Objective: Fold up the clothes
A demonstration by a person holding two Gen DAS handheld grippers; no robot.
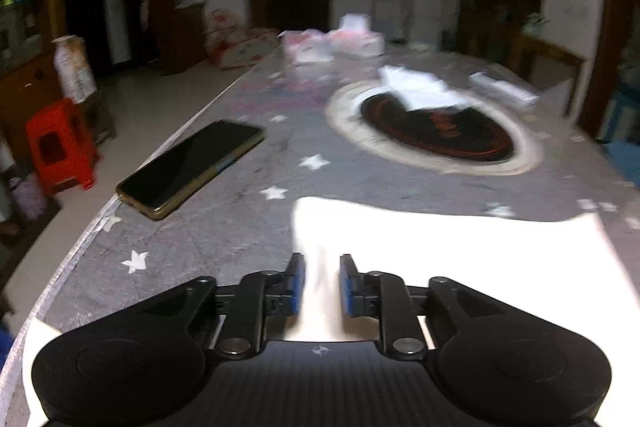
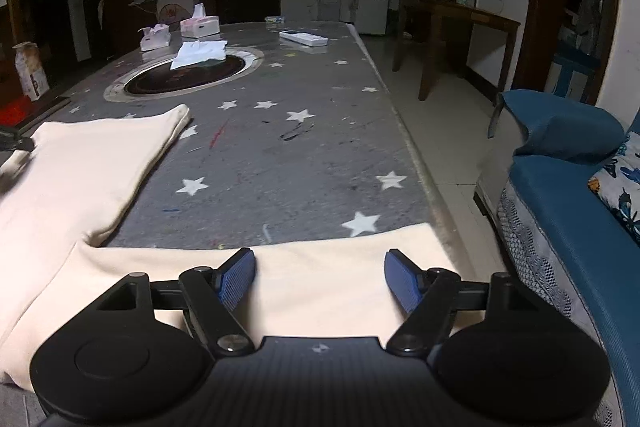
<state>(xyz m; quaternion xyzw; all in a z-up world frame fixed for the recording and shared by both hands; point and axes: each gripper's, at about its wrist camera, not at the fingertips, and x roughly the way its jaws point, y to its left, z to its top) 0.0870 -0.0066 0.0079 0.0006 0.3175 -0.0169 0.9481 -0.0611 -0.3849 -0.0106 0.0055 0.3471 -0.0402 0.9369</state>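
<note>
- Cream garment (image 2: 92, 163) lies spread across lower left of tabletop (image 2: 280, 147), one leg out, waist end near me; I'd judge folding unfinished.
- My left gripper (image 1: 322, 285) fingers narrowly parted, gripping nothing; right gripper (image 2: 320, 277) fingers wide apart over cloth.

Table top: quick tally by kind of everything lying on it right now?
Cream garment: 1
Tissue boxes: 2
Loose white tissue: 1
Smartphone: 1
White remote control: 1
Small item at the far edge, too small to identify: 1
Total: 7
</note>
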